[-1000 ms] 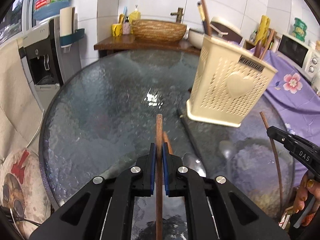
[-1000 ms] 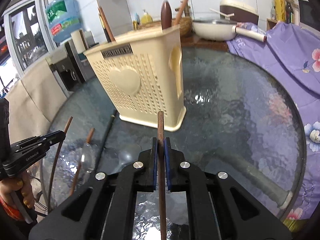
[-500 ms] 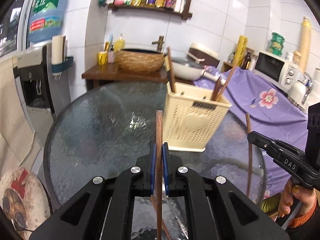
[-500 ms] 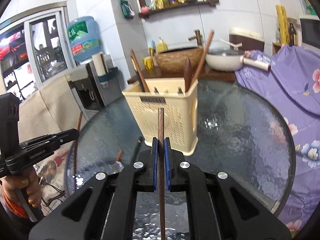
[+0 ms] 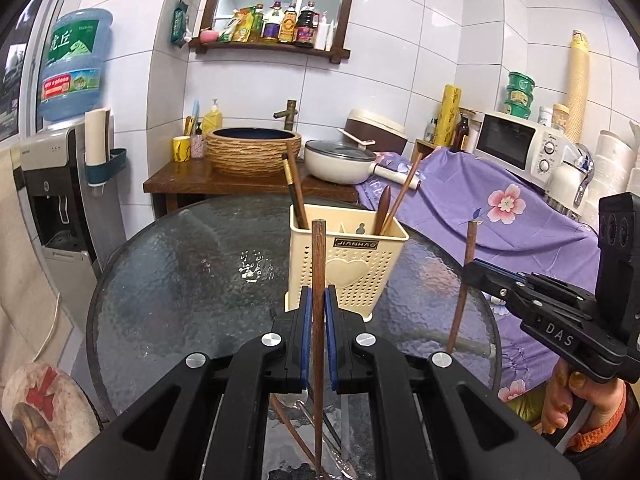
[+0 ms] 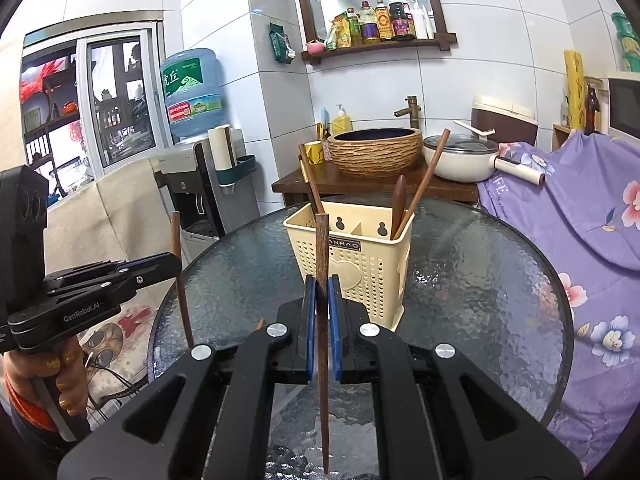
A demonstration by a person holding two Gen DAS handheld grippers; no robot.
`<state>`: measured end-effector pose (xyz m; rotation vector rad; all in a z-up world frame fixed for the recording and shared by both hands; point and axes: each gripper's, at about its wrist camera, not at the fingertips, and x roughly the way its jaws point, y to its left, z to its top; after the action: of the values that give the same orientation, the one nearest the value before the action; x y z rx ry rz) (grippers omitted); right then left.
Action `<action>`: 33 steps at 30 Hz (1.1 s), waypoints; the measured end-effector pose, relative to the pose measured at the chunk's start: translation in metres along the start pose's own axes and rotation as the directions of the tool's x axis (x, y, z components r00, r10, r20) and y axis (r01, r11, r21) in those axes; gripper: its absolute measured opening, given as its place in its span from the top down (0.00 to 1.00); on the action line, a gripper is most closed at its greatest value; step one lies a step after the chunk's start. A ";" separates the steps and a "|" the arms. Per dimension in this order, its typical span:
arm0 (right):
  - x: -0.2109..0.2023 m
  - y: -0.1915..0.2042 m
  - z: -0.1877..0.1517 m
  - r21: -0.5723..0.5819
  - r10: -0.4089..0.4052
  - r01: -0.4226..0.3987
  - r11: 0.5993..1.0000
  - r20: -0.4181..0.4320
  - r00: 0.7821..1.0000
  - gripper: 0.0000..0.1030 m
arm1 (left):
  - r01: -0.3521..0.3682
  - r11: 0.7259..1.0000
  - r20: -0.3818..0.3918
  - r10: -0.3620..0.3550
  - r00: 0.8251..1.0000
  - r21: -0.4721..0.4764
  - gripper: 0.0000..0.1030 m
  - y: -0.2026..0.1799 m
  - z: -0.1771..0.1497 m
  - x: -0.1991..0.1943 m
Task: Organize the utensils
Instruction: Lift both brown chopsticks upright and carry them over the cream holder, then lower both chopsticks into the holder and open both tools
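The left gripper [image 5: 319,312] is closed on a dark wooden chopstick [image 5: 318,264], its blue pads [image 5: 306,320] pressed flat against either side of the stick. The chopstick stands nearly upright in the grip, its blunt end rising above the jaws and its thin end running down below them.

The right gripper [image 6: 321,304] is likewise clamped on a second chopstick [image 6: 322,256], held nearly upright with a slight tilt, the tapered end pointing down over the near edge of the round glass table [image 6: 500,300]. From the left wrist view this same right gripper [image 5: 470,272] shows at the right, over the table's right edge, with its stick [image 5: 466,264] passing through the tips; a hand [image 5: 560,400] grips its handle. From the right wrist view the left gripper [image 6: 176,264] shows at the left, beyond the table's left edge, held by the other hand [image 6: 48,380].

A cream perforated utensil holder [image 5: 344,268] (heart moulded on its front, a small nameplate above it) stands on the table toward the far side of the middle, well apart from both grippers. It already carries a few wooden utensils [image 5: 384,208] leaning out of its compartments.

On the glass at the near edge, below the left gripper, lie more utensils [image 5: 332,440]: one looks like a metal spoon beside a wooden stick, though the gripper body hides most of them.
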<state>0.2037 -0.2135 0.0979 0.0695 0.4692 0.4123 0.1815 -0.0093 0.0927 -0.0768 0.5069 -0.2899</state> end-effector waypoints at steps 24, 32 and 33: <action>-0.017 -0.002 0.113 -0.011 0.070 -0.069 0.998 0.133 0.989 0.93 | 0.039 0.997 0.166 -0.051 0.985 0.074 0.94 -0.031 0.115 -0.016; -0.010 -0.001 0.184 -0.008 -0.014 0.017 1.000 0.272 0.962 0.93 | -0.027 0.999 0.217 0.021 0.976 0.023 0.94 -0.030 0.180 0.009; -0.005 -0.002 0.188 -0.008 -0.030 0.033 0.999 0.283 0.959 0.93 | -0.036 0.999 0.217 0.031 0.976 0.017 0.94 -0.030 0.182 0.013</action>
<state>0.2859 -0.2120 0.2674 0.1074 0.1844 0.3670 0.2737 -0.0415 0.2500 -0.0789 0.2877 -0.2500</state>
